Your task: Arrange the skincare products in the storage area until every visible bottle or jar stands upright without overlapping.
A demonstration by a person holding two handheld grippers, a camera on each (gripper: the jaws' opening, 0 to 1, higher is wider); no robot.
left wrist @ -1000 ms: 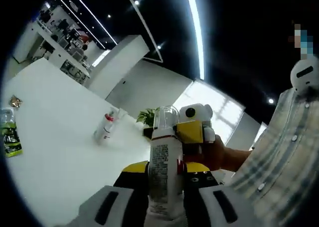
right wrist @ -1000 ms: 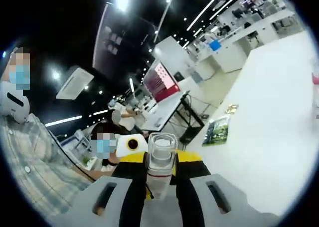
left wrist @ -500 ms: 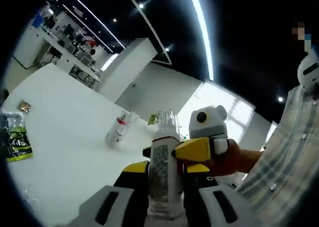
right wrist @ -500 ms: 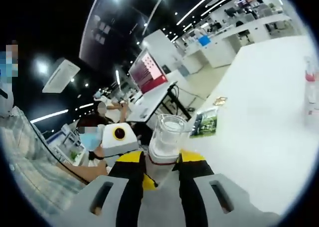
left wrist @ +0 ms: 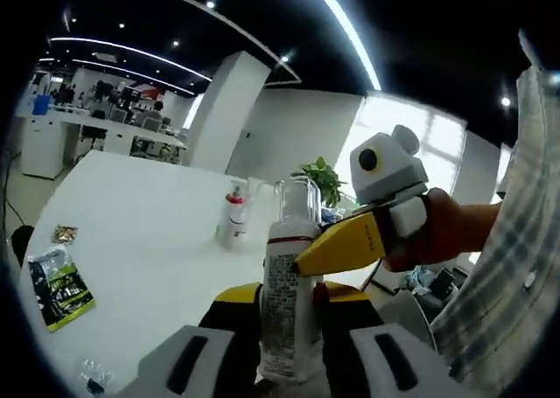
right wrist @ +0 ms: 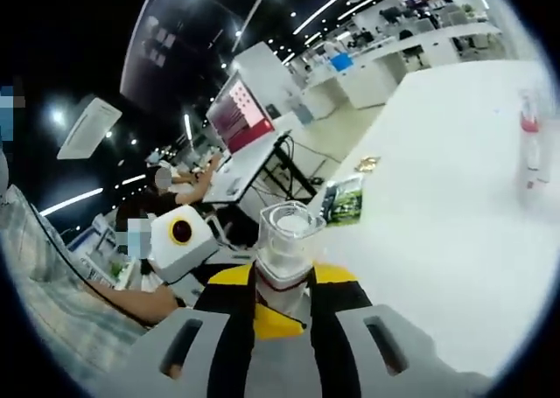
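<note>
My left claw is clenched on the body of the bottle, low in the centre of the left gripper view. My right claw grasps the same bottle near its clear cap, low in the centre of the right gripper view. In the left gripper view the right claw comes in from the right and touches the bottle under the cap.

Against the picture half a second ago, both views have turned, so more of the white table shows in the left view. The right claw now lies flatter across the bottle's neck there, and the bottle remains between both claws.

A second bottle with a red band stands on the table behind, well apart from my claws; in the right gripper view it is at the right edge. A green packet lies at the lower left of the left view, near the table's edge, with a small wrapper above it. In the right view the packet sits near the table's far edge. Between the packet and the second bottle the table is open.
</note>
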